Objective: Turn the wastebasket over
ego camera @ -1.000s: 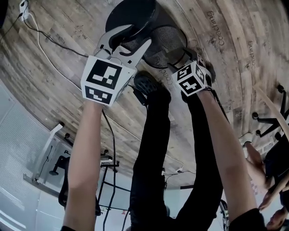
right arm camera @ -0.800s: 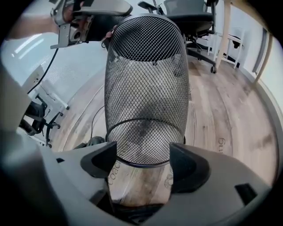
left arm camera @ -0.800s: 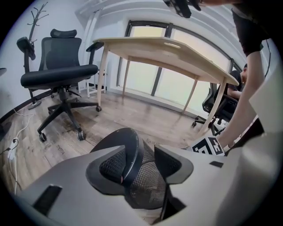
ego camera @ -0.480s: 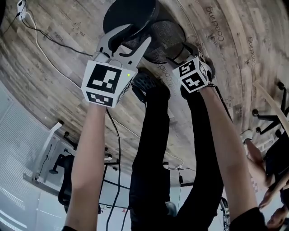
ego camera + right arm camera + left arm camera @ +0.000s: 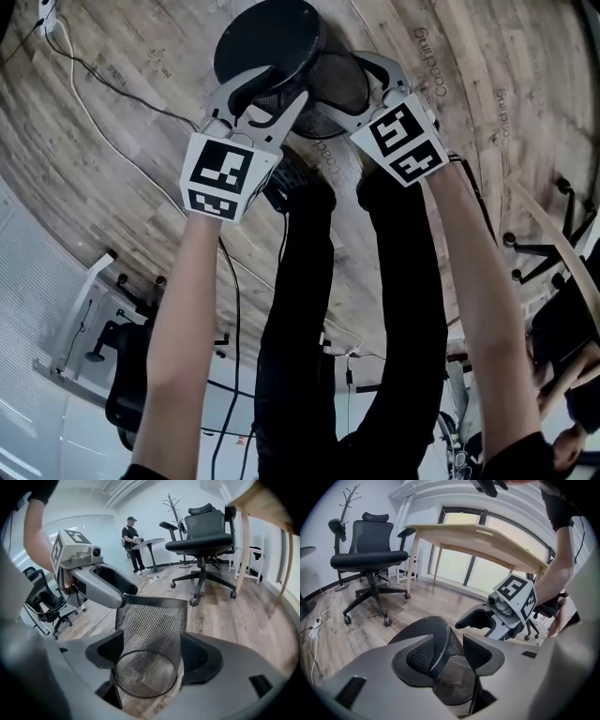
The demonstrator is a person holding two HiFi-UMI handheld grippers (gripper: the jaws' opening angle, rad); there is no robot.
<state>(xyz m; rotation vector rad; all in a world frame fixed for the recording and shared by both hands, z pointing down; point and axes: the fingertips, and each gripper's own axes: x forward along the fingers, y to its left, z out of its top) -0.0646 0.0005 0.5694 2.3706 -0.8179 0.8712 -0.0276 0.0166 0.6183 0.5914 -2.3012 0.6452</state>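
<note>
The wastebasket (image 5: 342,75) is a round, tapering tub of fine black wire mesh, see-through across its walls and its small ringed bottom, with a smooth, solid dark band at the wide end. It lies tipped on its side over the pale wood-plank floor (image 5: 122,141), held between the two grippers (whether any part rests on the boards cannot be told). The left gripper (image 5: 449,644) has its grey plastic jaws clenched on the wastebasket's dark band and the mesh just under it. The right gripper (image 5: 152,641) has its jaws clenched on the mesh wall near the bottom ring, one pad on each side. Beyond the wastebasket stands a black mesh-backed office chair (image 5: 370,557) on castors, beside it a light wooden tabletop (image 5: 478,541) on white legs. A white cable (image 5: 89,112) snakes over the floor to the wastebasket's left. Far behind the wastebasket a person (image 5: 132,541) stands at a small high desk.
</note>
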